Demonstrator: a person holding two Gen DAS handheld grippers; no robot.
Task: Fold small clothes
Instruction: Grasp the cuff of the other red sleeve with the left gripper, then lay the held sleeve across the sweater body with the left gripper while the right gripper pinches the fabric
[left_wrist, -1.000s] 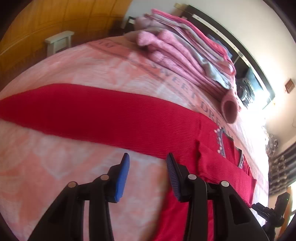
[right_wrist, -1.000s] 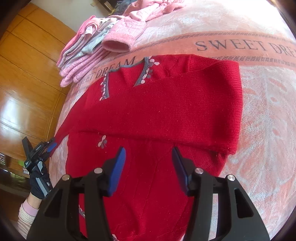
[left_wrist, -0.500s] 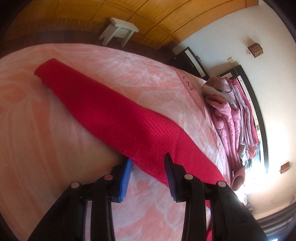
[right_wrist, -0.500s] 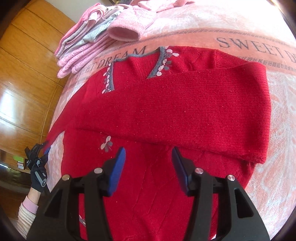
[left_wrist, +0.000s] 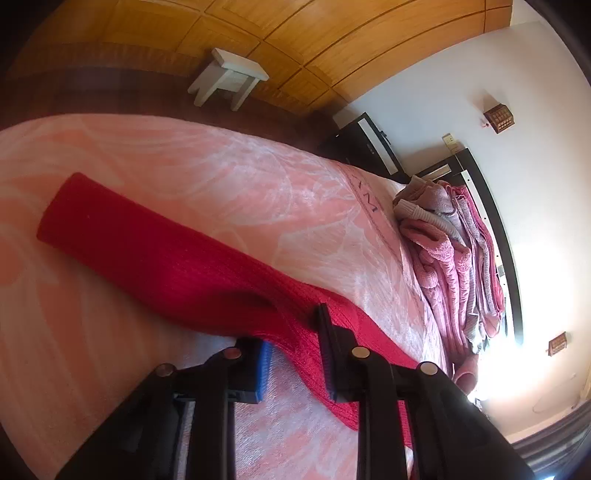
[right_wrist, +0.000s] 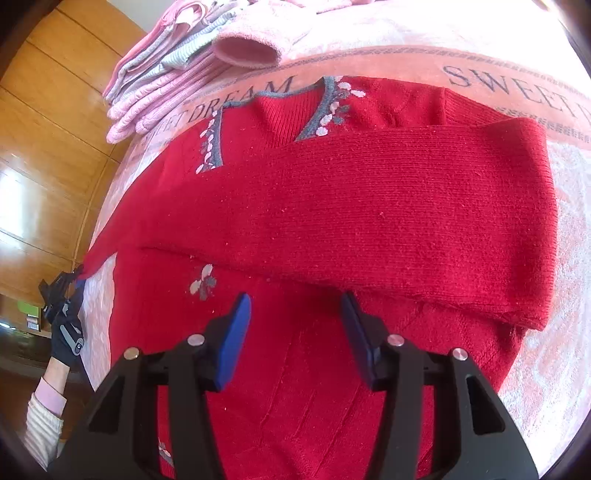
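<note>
Left wrist: fingers (left_wrist: 266, 363) straddle the red sleeve (left_wrist: 155, 254) edge.

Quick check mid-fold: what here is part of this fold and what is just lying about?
In the job:
red knitted sweater
its outstretched red sleeve, pinched by the left tongs
right tongs, open above the sweater

Lying about:
pile of pink and grey clothes
white wooden stool
</note>
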